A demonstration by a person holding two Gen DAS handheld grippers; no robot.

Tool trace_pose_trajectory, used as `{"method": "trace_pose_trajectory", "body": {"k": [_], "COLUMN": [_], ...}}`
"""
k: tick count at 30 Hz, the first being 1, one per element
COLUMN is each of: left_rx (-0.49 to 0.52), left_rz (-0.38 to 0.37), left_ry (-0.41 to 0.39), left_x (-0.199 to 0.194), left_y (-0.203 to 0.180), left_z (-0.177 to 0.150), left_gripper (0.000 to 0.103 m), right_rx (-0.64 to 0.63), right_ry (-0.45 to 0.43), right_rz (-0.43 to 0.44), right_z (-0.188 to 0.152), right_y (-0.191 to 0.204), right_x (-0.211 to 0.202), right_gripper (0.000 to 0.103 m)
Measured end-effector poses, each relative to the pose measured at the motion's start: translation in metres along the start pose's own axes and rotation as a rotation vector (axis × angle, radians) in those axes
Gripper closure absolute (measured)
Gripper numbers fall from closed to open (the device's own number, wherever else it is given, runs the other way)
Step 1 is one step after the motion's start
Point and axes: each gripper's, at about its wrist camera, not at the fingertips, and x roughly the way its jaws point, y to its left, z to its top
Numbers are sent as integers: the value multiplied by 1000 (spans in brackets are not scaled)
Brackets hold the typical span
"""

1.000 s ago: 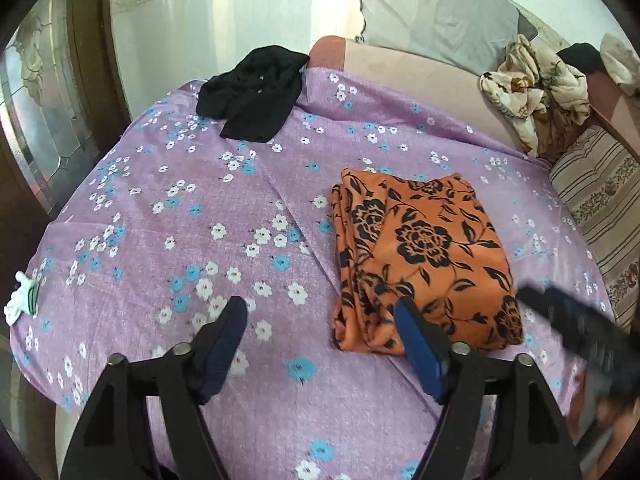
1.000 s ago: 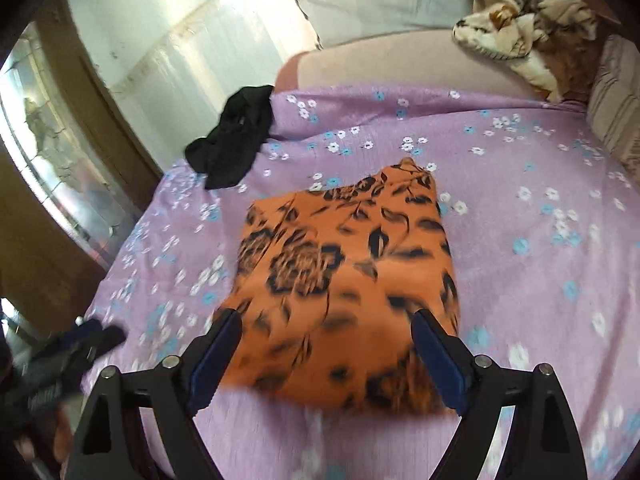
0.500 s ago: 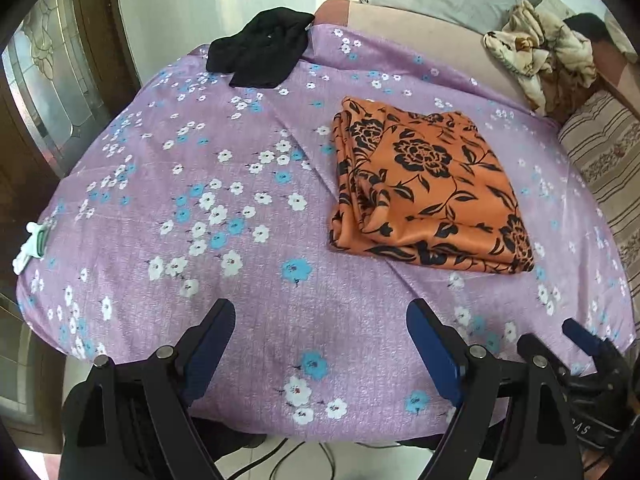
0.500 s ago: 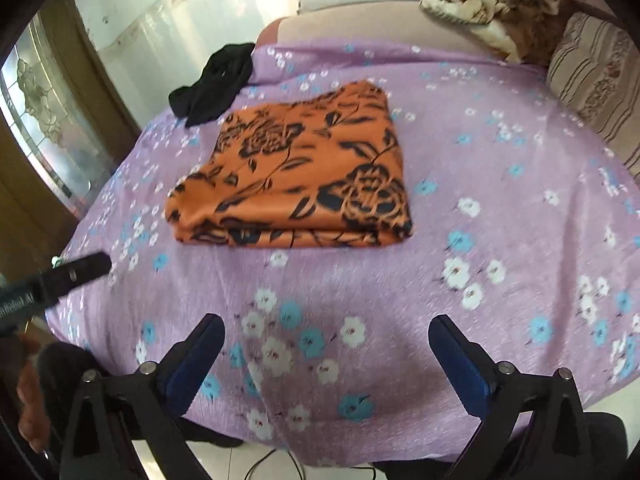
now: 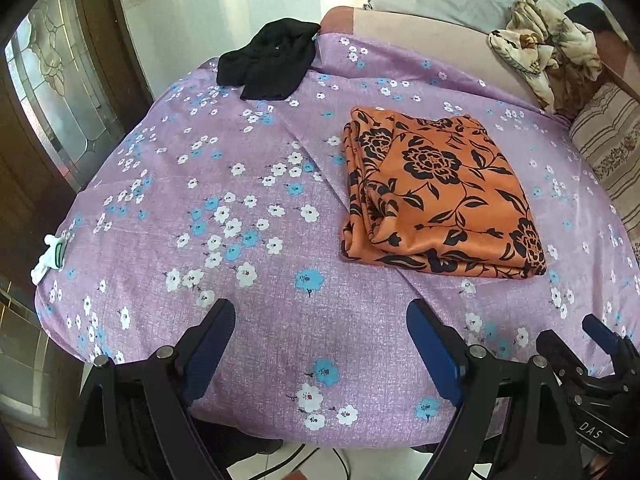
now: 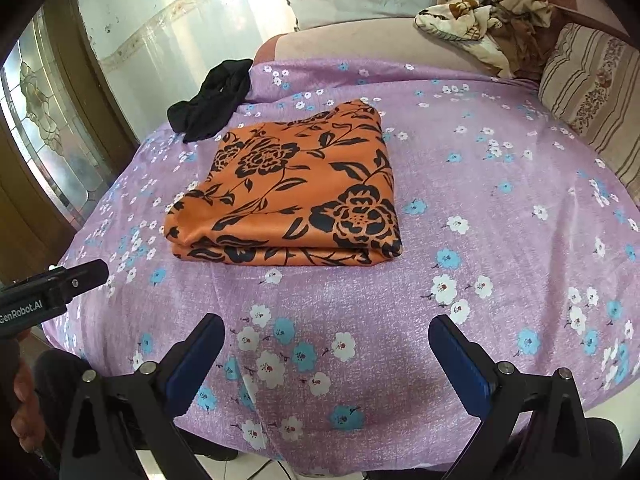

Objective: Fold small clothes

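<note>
Purple cloth with small flowers covers the table, and both grippers hang over its near edge, apart from the clothes. On the left, the left gripper is spread wide and holds nothing. Far at the back left lies a black garment, crumpled and not yet folded. In the middle lies the orange garment (black flower print), folded into a flat packet of several layers, edges fairly even. On the right, the right gripper is also spread wide and empty. I think the risk is this: reaching for the black garment, a finger could catch the orange packet and open its layers.
</note>
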Motion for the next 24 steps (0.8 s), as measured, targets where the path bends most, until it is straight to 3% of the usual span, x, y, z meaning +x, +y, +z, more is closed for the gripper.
{"method": "trace_pose_trajectory", "body": {"k": [24], "left_rx": [-24], "left_rz": [-27], "left_ry": [-61], "left_x": [-3], "left_y": [1], "left_z": [11], "left_gripper": [15], "right_rx": [-76], "right_ry": [-23], "right_rz": [-56], "right_z": [27], "right_y": [19], "right_x": [-7], "right_gripper": [0]}}
